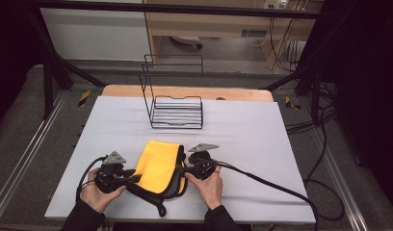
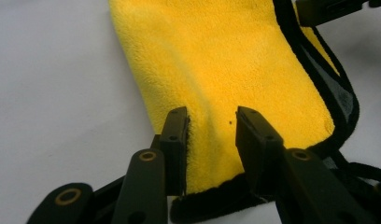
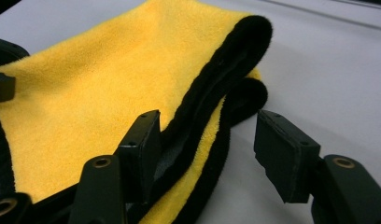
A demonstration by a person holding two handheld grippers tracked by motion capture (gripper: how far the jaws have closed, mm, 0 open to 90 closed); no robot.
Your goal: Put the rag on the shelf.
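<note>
The folded yellow cloth [image 1: 158,166] lies on the table [image 1: 262,139], on the near side of the wire rack [image 1: 177,113]. The left gripper [image 2: 212,128] stands open over its near edge; the right gripper [image 3: 207,140] gapes, black hem between the jaws, unpinched. Nothing blocks the rack.

The cloth [image 1: 158,166] lies folded on the tabletop [image 1: 247,139], near its front edge. Behind the cloth, well apart, stands the rack [image 1: 176,111]. The left tongs [image 1: 132,177] sit at the cloth's left edge, the right tongs [image 1: 184,168] at its right edge, both on the tabletop.
</note>
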